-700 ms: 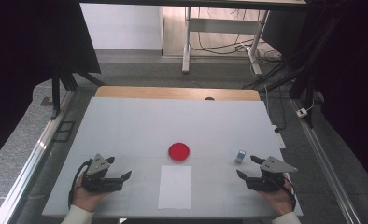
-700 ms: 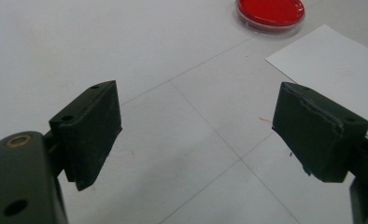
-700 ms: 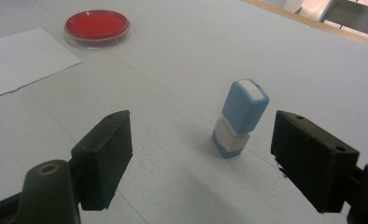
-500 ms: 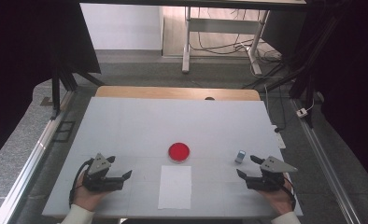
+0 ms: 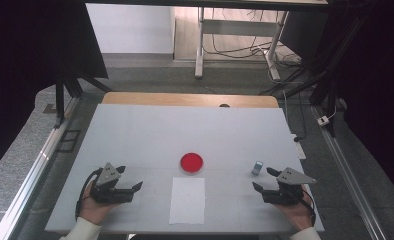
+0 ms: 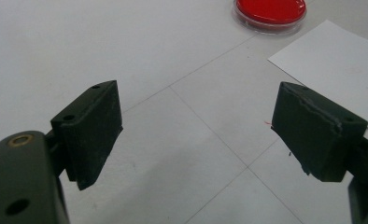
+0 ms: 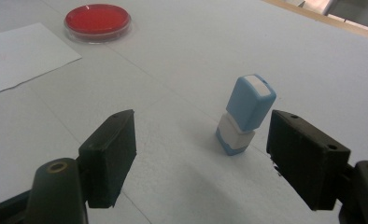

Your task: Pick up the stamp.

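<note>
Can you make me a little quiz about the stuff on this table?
1. True or false: the right gripper is squeezing the small blue and white stamp.
2. What lies between the two grippers, nearest the person? A) a sheet of white paper B) a spoon C) a cup
3. What colour fills the round dish?

Key:
1. False. Its jaws stand open, with the stamp upright just ahead of them.
2. A
3. Red

The left gripper is open too, holding nothing.
</note>
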Demonstrator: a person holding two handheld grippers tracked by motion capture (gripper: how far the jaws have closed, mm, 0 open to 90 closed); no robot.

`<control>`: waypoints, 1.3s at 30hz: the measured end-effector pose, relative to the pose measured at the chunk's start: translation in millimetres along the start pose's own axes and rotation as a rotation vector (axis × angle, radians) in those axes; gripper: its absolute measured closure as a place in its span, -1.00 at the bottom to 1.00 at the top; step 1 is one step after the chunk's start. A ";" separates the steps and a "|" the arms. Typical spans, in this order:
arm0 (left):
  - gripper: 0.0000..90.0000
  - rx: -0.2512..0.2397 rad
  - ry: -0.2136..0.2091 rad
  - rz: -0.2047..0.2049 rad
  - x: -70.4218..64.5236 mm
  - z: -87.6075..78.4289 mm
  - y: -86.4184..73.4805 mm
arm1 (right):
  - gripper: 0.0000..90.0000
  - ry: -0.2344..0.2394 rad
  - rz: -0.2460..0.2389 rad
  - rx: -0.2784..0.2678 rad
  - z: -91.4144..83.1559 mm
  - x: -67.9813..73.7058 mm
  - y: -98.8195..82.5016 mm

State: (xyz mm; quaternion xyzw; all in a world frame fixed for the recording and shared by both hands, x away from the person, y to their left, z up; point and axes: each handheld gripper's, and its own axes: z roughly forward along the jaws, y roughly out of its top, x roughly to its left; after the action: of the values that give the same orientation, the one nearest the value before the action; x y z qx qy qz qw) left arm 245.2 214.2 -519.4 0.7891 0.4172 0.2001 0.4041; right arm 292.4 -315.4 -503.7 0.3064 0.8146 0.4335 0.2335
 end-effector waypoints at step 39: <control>-0.62 0.025 0.006 0.012 -3.7 3.7 1.8 | -0.43 -0.004 -0.002 0.048 -0.7 -18.0 58.0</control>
State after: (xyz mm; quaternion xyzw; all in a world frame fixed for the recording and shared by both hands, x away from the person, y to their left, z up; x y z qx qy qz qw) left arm 246.3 208.9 -520.1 0.7960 0.4158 0.1996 0.3919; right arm 321.8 -303.1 -452.0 0.3121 0.8245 0.4130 0.2284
